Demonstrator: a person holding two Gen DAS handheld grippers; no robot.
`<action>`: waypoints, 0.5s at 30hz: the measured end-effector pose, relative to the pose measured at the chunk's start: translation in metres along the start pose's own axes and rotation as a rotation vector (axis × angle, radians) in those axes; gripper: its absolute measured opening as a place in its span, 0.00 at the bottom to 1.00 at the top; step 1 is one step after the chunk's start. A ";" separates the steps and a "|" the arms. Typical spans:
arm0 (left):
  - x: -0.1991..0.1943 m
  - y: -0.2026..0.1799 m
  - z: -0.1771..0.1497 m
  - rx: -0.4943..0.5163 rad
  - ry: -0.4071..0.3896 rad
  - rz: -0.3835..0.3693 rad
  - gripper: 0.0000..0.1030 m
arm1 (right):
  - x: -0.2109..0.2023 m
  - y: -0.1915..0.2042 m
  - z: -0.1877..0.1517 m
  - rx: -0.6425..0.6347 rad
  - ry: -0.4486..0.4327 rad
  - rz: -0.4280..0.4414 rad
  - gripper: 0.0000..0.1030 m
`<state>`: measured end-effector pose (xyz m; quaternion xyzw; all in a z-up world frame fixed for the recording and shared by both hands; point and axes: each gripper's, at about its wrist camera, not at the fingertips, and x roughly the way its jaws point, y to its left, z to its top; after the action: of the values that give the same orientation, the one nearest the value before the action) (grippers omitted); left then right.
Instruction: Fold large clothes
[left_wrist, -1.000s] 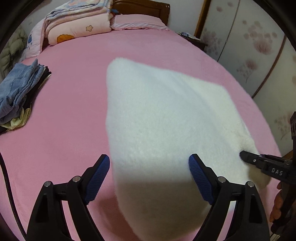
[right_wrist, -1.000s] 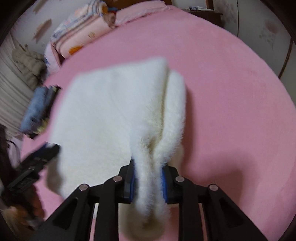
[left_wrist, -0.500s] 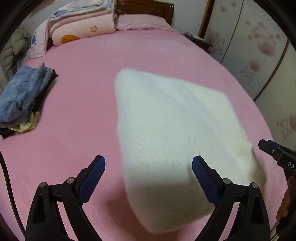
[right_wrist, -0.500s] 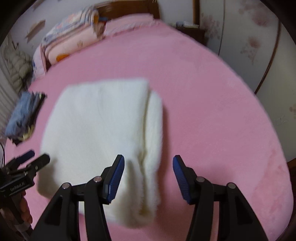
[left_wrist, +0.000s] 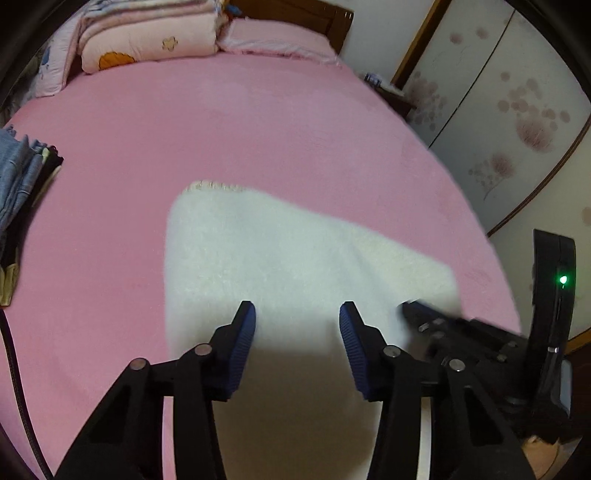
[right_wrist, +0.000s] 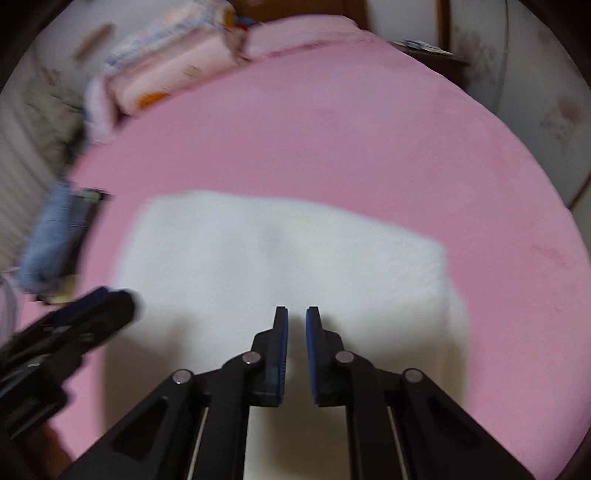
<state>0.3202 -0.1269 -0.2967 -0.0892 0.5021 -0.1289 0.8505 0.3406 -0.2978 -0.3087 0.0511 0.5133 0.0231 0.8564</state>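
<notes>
While the folded white garment (left_wrist: 280, 258) lies flat on the pink bed (left_wrist: 184, 129), nothing is gripped: the left gripper (left_wrist: 297, 321) is held wide over its near edge, the right gripper (right_wrist: 296, 321) nearly closed, empty, equally near.

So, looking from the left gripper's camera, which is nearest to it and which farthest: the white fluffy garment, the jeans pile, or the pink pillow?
1. White fluffy garment, directly under the left gripper.
2. Jeans pile, at the bed's left edge.
3. Pink pillow, at the far headboard end.
</notes>
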 end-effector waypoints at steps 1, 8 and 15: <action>0.010 0.002 0.000 0.011 0.016 0.020 0.36 | 0.009 -0.009 0.000 -0.005 -0.008 -0.063 0.00; 0.032 0.006 -0.001 0.066 0.039 0.035 0.26 | 0.012 -0.042 -0.008 0.001 -0.035 -0.021 0.00; 0.035 -0.001 -0.003 0.120 0.016 0.061 0.27 | 0.012 -0.045 -0.004 0.026 -0.038 0.019 0.00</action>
<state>0.3334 -0.1384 -0.3270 -0.0216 0.5027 -0.1332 0.8539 0.3423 -0.3415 -0.3256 0.0677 0.4967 0.0236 0.8649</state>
